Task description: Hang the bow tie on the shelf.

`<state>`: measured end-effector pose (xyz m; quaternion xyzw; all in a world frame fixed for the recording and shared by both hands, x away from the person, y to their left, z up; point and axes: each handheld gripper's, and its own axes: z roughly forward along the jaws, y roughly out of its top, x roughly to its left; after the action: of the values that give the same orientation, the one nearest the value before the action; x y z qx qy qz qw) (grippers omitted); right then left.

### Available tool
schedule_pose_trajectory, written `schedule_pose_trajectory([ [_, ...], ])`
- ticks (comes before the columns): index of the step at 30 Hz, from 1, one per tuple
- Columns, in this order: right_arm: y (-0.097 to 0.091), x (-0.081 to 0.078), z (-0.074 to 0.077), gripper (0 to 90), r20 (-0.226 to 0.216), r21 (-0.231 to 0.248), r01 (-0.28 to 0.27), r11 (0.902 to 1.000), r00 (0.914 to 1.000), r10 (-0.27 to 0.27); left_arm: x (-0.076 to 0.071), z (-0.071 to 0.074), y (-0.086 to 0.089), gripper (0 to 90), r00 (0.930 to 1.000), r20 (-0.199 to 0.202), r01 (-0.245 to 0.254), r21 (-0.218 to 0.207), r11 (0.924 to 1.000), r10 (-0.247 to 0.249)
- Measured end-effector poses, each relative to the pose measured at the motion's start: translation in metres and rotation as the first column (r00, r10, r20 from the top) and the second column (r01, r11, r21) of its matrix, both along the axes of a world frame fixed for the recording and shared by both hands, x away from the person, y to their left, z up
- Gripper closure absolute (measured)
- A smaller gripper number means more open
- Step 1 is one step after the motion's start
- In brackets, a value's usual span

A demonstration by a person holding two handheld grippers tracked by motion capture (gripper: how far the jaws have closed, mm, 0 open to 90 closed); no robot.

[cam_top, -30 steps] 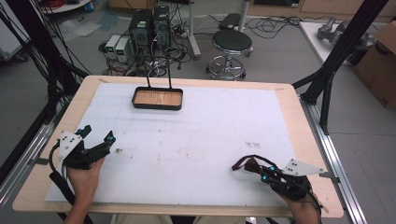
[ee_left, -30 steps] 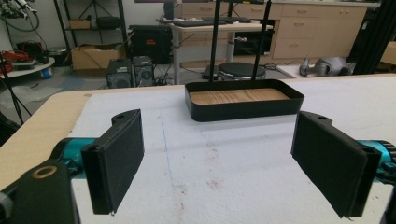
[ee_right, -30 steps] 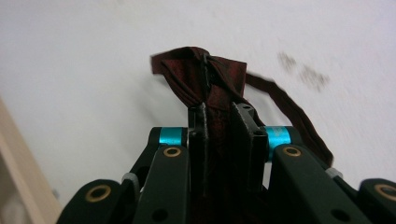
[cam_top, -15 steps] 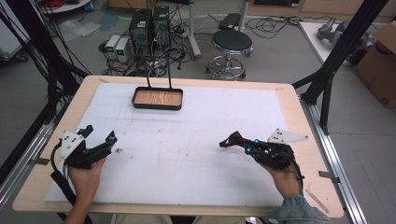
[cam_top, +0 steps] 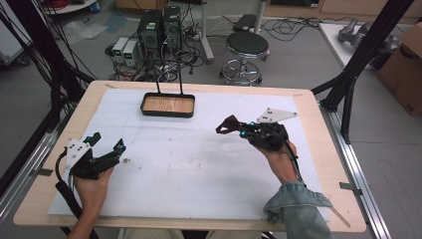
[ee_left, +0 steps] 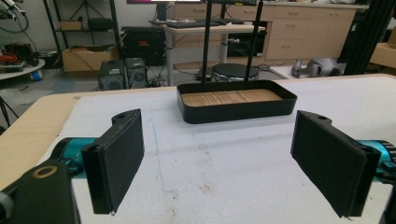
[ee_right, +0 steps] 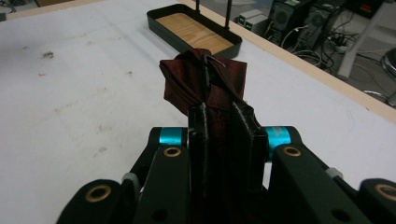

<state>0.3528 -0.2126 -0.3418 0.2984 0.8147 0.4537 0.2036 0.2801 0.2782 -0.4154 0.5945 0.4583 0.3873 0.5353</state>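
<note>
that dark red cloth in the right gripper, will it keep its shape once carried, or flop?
Probably floppy: the dark red cloth bunches in soft folds beyond the right gripper, whose jaws are shut on it. It looks light; in the high view it sticks out from the gripper above the white mat without sagging. Its sheen hints it may slip.

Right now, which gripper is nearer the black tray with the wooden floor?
Right. The right gripper, shut on a dark red cloth, sits just right of and below the tray; the left gripper sits open farther off, near the table's left edge.
</note>
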Motion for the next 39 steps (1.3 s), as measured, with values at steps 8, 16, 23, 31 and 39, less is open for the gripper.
schedule_pose_trajectory([
  [8,0.045,0.035,0.012,77.1,0.056,-0.043,-0.037,0.9984,0.9976,0.040,0.001,-0.001,0.000,17.7,0.9999,0.000,0.010,-0.002,0.9999,-0.010],
  [16,0.074,0.066,0.018,77.2,0.087,-0.083,-0.016,0.9964,0.9960,0.023,0.002,-0.002,0.002,17.7,0.9999,-0.002,0.016,-0.007,0.9999,-0.016],
  [23,0.091,0.086,0.027,77.2,0.130,-0.071,0.014,0.9974,0.9915,-0.005,0.003,-0.003,0.002,17.7,0.9998,0.000,0.022,-0.010,0.9997,-0.022],
  [31,0.106,0.104,0.032,77.2,0.174,-0.028,0.051,0.9983,0.9836,-0.046,0.003,-0.003,0.001,17.7,0.9996,-0.002,0.029,-0.009,0.9995,-0.030],
  [39,0.119,0.111,0.030,77.2,0.216,0.012,0.094,0.9955,0.9717,-0.095,0.002,-0.004,0.000,17.7,0.9995,-0.003,0.032,-0.011,0.9994,-0.032],
])
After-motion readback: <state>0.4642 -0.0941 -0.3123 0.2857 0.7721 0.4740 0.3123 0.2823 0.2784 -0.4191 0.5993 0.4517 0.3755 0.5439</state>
